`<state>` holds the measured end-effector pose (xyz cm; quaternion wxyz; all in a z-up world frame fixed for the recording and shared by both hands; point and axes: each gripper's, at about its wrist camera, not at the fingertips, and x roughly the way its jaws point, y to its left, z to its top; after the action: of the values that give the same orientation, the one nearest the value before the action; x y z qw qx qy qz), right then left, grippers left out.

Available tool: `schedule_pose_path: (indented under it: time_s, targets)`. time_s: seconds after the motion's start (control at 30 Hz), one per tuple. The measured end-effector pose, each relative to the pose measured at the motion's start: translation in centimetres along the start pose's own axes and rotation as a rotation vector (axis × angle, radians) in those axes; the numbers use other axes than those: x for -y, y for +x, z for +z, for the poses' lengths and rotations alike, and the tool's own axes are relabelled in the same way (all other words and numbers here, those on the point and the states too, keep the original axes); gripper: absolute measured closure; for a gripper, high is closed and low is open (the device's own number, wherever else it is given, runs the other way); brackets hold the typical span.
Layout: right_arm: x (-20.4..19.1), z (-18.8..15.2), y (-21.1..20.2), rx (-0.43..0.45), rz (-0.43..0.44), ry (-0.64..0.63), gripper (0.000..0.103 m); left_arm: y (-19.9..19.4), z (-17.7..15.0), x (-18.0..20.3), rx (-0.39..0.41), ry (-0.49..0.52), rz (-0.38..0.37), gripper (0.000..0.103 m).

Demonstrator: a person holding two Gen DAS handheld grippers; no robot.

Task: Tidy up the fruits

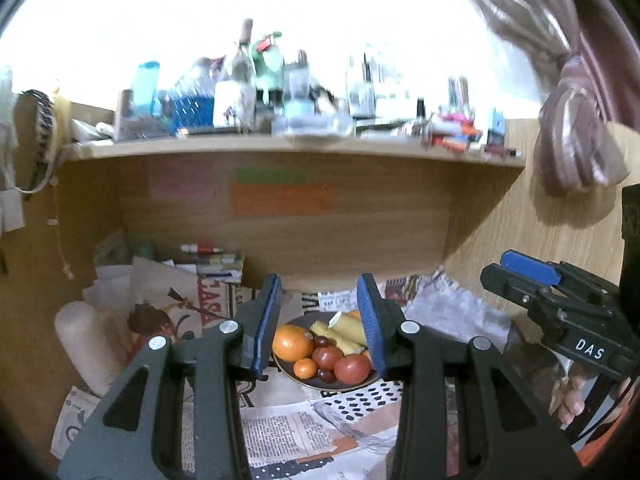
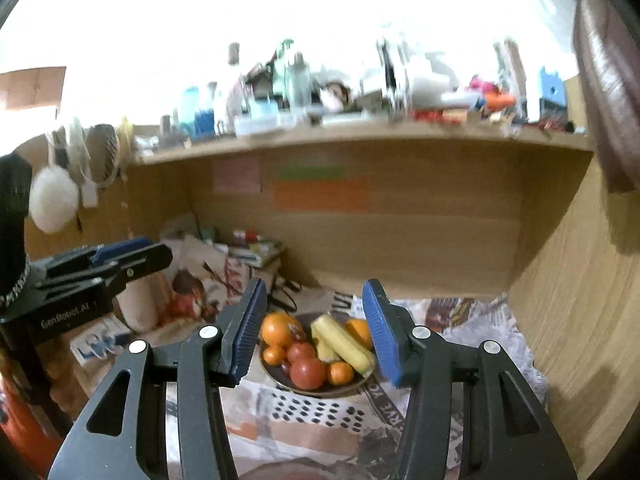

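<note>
Both grippers are held almost level, tipped slightly down, and aim at the plate point(image 1: 362, 385) of fruit from the near side. The left gripper point(image 1: 320, 324) has its blue pads apart with nothing between them; the plate shows through the gap, well beyond the tips. The right gripper point(image 2: 316, 330) is likewise parted and empty, framing the same plate point(image 2: 276, 374) from a little further right. Each shows in the other's view: the right gripper point(image 1: 520, 272) sits to the right of the plate and nearer the camera, with fingers of the person's hand point(image 1: 572, 400) below it, while the left gripper point(image 2: 132, 252) sits to the left of the plate. The plate is dark and round and rests on the newspaper-covered surface point(image 2: 304, 440), below and in front of the wooden shelf point(image 1: 280, 148) cluttered with bottles. On it, a large orange point(image 2: 280, 328) lies at the left, with a small orange point(image 2: 274, 355) just in front of it. Two yellow bananas point(image 2: 344, 344) lie across the middle, slanting toward the plate's front right. A red tomato point(image 2: 308, 373) sits at the front, a second reddish fruit point(image 2: 301, 351) touching it from behind, and another small orange point(image 2: 341, 373) just to its right. A further orange point(image 2: 359, 330) shows behind the bananas. In the left view dark grapes point(image 1: 325, 374) lie among the red fruit.
</note>
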<state>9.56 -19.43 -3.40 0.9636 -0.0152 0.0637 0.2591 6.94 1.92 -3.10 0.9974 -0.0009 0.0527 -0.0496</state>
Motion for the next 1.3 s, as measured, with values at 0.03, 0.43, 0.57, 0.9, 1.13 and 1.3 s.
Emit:
schedule_pose_path:
  time_s: [0.03, 0.43, 0.57, 0.9, 1.13, 1.3]
  targets:
    - [-0.1, 0.2, -0.6, 0.017, 0.0, 0.003, 0.055, -0.7, 0.0, 0.1, 0.014, -0.001, 0.002, 0.058]
    - [-1.9, 0.0, -5.0, 0.147, -0.071, -0.018, 0.008, -5.3, -0.9, 1.3, 0.103, 0.003, 0.052, 0.018]
    - [-2.1, -0.2, -5.5, 0.159, -0.094, -0.023, 0.0, -6.0, -1.2, 1.3, 0.122, -0.001, 0.06, 0.01]
    - [-2.1, -0.5, -5.5, 0.145, -0.085, 0.007, 0.0, -6.5, -1.5, 1.3, 0.127, 0.013, 0.072, 0.005]
    - [-2.1, -0.5, -5.5, 0.147, -0.087, 0.005, 0.0, -6.6, -1.5, 1.3, 0.136, 0.02, 0.074, 0.003]
    - [-2.0, -0.5, -5.5, 0.144, -0.087, 0.005, 0.0, -6.6, -1.5, 1.1, 0.138, 0.019, 0.07, 0.003]
